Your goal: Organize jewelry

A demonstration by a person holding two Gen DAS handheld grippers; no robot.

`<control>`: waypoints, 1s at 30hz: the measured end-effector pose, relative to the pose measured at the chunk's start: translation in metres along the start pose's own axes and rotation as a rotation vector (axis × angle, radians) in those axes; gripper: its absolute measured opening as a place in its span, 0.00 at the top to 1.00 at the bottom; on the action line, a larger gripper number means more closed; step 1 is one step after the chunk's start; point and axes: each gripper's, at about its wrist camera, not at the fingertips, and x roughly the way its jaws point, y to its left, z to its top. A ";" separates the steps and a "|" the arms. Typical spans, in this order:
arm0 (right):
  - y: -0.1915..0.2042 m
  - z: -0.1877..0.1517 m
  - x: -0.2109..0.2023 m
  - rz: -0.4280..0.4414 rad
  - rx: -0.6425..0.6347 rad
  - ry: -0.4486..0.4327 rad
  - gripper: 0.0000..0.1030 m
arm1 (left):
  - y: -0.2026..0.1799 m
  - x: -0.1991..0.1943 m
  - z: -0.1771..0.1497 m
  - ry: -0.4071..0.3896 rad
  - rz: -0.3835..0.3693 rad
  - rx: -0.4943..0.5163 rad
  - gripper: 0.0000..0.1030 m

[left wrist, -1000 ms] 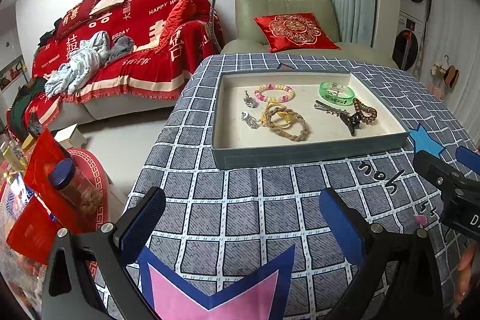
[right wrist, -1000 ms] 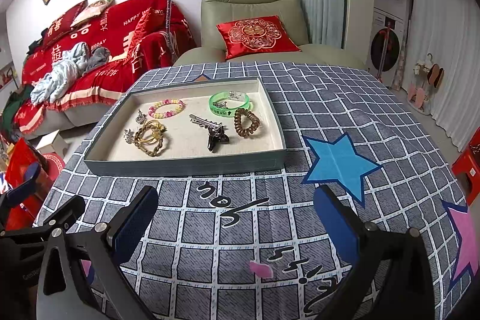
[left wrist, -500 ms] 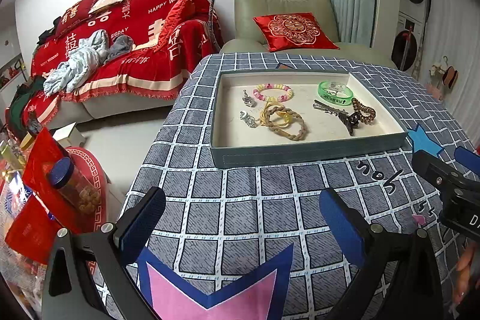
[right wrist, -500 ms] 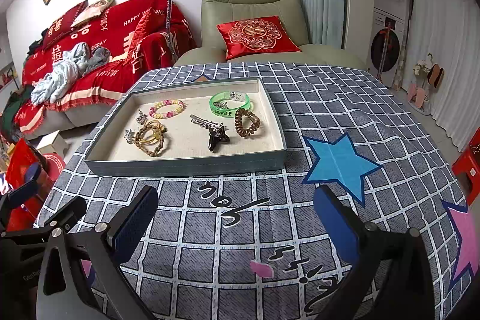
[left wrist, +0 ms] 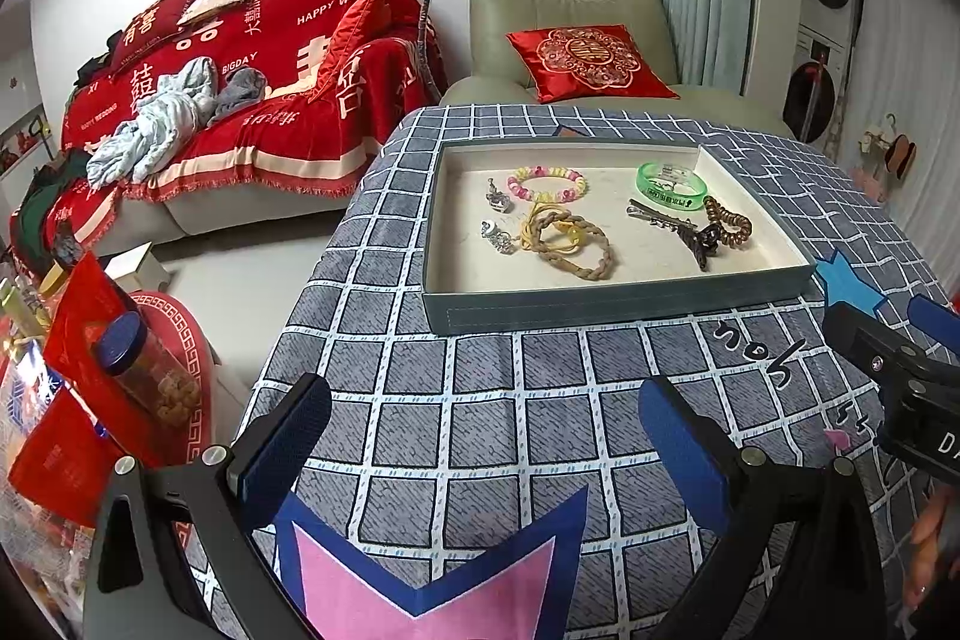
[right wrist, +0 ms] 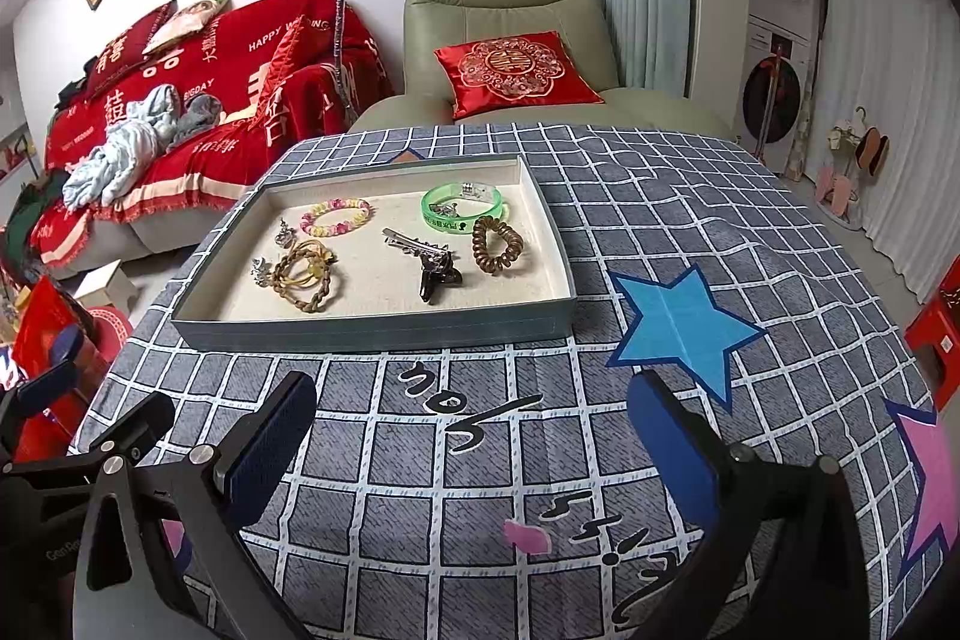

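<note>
A grey-blue tray (left wrist: 600,307) (right wrist: 372,328) with a cream lining sits on the checked tablecloth. In it lie a pink-yellow bead bracelet (left wrist: 547,184) (right wrist: 336,214), a green bangle (left wrist: 671,181) (right wrist: 465,205), a brown coil hair tie (left wrist: 728,222) (right wrist: 498,244), a silver hair clip (left wrist: 660,215) (right wrist: 414,244), a dark claw clip (left wrist: 702,244) (right wrist: 438,277), braided tan hair ties (left wrist: 570,244) (right wrist: 306,274) and two small silver pieces (left wrist: 498,235) (right wrist: 261,268). My left gripper (left wrist: 480,436) and my right gripper (right wrist: 474,442) are open and empty, short of the tray's near wall.
A green armchair with a red cushion (right wrist: 516,67) stands behind the table. A red-covered sofa (left wrist: 252,64) is at the left. Red bags and a jar (left wrist: 144,370) sit on the floor left of the table. The right gripper shows at the left wrist view's right edge (left wrist: 900,376).
The left wrist view has drifted slightly, so the tray sits a little further left and up. The right wrist view is unchanged. Both grippers stay open.
</note>
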 end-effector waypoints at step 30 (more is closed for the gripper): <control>0.003 -0.001 -0.002 0.003 0.003 0.001 0.00 | 0.003 -0.001 0.000 0.002 0.002 -0.006 0.00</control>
